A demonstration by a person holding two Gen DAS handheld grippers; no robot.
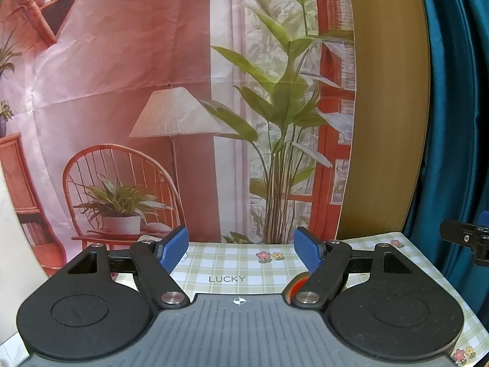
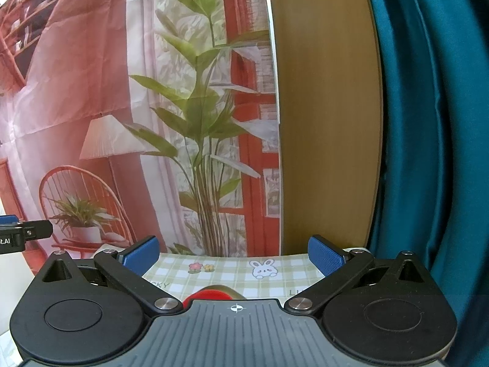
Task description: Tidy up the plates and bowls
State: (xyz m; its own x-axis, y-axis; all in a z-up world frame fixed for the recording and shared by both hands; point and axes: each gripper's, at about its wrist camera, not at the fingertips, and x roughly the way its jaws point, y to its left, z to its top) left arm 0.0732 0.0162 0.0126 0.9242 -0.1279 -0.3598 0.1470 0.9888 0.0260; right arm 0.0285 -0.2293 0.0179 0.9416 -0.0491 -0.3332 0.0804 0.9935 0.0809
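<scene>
My left gripper is open and empty, held level above the checked tablecloth. My right gripper is open and empty too, over the same cloth. A red dish with a tan rim peeks out just past the right gripper's body, mostly hidden. A sliver of the same red dish shows behind the left gripper's right finger arm. The right gripper's tip shows at the right edge of the left wrist view; the left gripper's tip shows at the left edge of the right wrist view.
A printed backdrop of a room with a lamp, chair and plants hangs behind the table. A wooden panel and a teal curtain stand to the right. A white object's edge shows at far left.
</scene>
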